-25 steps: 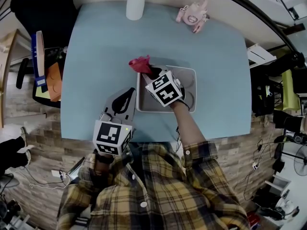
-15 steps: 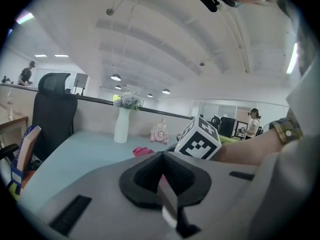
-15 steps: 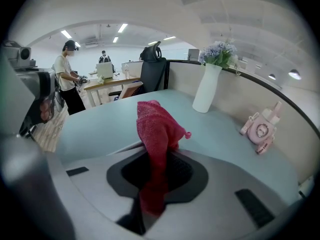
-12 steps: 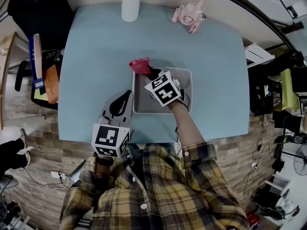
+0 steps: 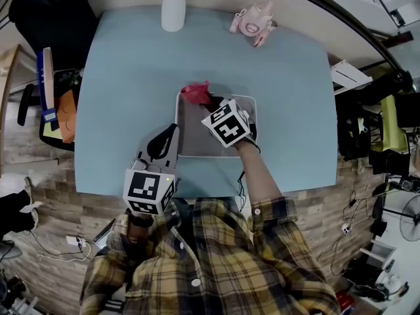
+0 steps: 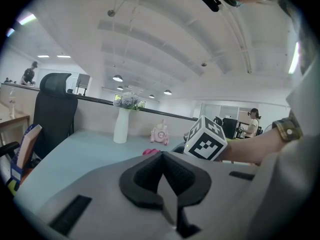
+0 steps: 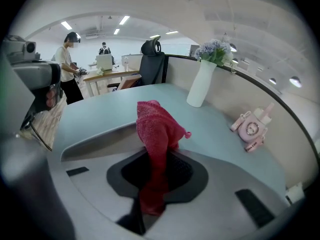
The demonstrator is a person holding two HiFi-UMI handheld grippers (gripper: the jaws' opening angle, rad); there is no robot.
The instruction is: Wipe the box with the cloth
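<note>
Mid-wipe, seemingly: right gripper (image 5: 211,104) jaws clamped on red cloth (image 5: 195,92) at far left corner of box (image 5: 216,155) on tabletop (image 5: 131,77). Left gripper (image 5: 165,135) jaws closed, empty, just beside box. Next, probably: drag cloth along rim, pressing evenly.

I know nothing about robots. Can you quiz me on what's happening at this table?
1. True or false: the left gripper holds the red cloth.
2. What stands at the table's far edge? A) white vase B) mug C) lamp
3. Fill in: the right gripper holds the cloth at the far rim of the grey ____.
Key: 1 false; 2 A; 3 box.
</note>
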